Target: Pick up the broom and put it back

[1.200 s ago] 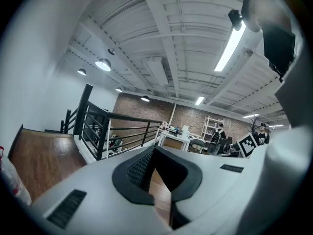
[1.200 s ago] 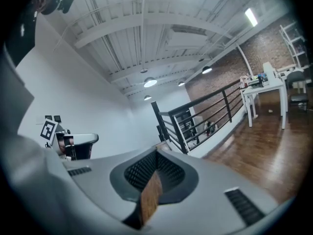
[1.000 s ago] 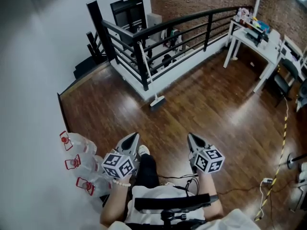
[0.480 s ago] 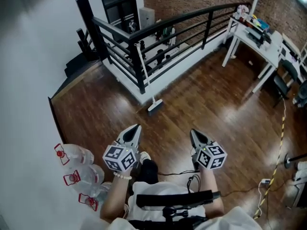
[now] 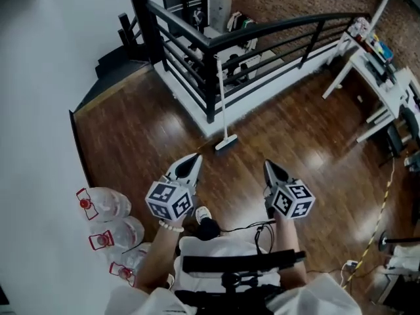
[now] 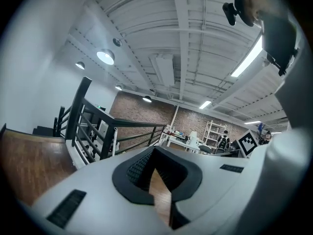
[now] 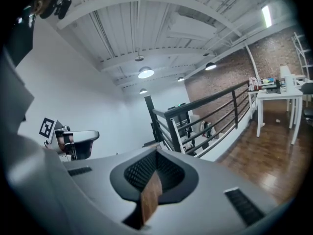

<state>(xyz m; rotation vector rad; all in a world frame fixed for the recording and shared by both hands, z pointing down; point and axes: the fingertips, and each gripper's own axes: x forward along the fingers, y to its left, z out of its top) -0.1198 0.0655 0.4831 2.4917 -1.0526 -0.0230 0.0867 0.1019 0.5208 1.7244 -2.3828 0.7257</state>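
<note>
Leaning upright against the black railing (image 5: 262,33), the broom (image 5: 226,142) rests its head on the wooden floor (image 5: 131,136), ahead of the left gripper (image 5: 190,161) and right gripper (image 5: 270,167), both apparently pressed together on nothing.

Glossy wood floor (image 5: 131,143); matt black metal railing (image 5: 209,90)

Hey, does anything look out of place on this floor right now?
Only the broom: it leans against the black railing with its head on the wood floor, out in the walkway rather than put away. Nothing looks spilled or broken.
</note>
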